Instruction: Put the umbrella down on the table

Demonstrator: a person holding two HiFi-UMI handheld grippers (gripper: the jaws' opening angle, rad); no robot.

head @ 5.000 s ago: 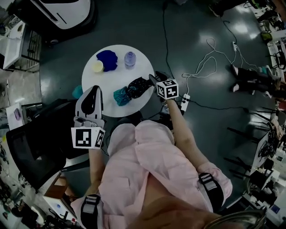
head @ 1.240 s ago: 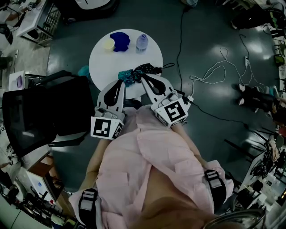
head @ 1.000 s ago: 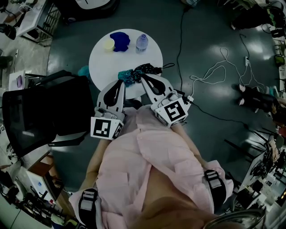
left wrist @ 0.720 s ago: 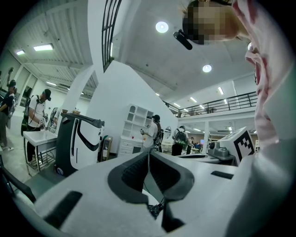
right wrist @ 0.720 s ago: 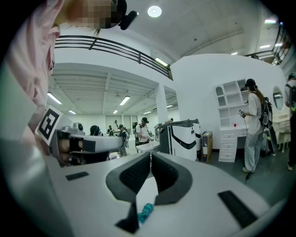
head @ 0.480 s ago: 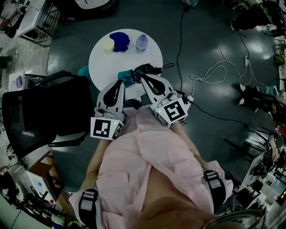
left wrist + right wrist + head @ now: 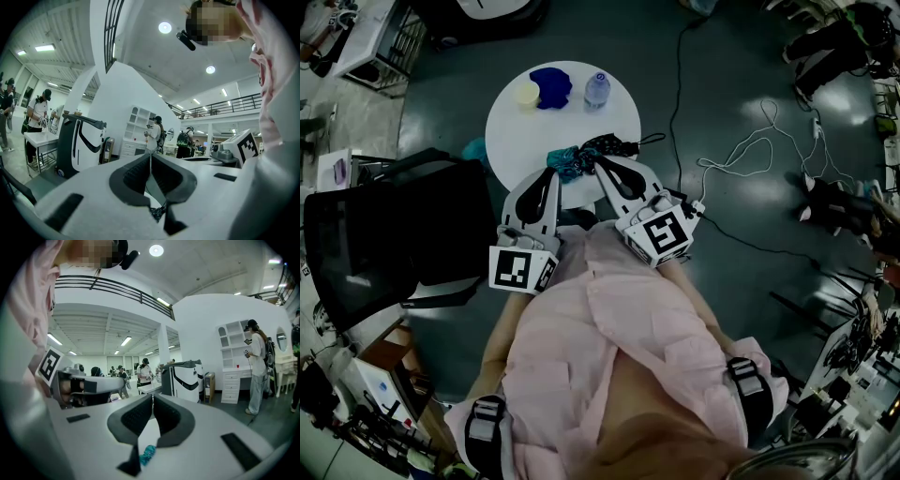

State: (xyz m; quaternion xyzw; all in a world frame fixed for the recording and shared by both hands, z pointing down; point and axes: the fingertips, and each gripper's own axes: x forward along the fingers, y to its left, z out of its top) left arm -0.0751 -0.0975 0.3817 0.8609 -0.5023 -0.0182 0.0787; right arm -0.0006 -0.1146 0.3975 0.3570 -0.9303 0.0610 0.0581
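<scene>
The folded umbrella, teal at one end and black-patterned at the other, lies on the near part of the round white table. Both grippers are drawn back at the table's near edge, side by side. My left gripper is shut with nothing in it, its tips just short of the teal end. My right gripper is shut too and empty, its tips beside the umbrella's middle. In the left gripper view the pads meet. In the right gripper view the right gripper is shut, with a teal bit of umbrella below.
A blue cloth, a pale yellow item and a small clear bottle stand at the table's far side. A black chair is at the left. Cables trail over the floor at the right.
Nothing has moved over the last second. Five seconds ago my right gripper was at the umbrella's dark end by the table's right edge; both grippers now rest together at the near edge.
</scene>
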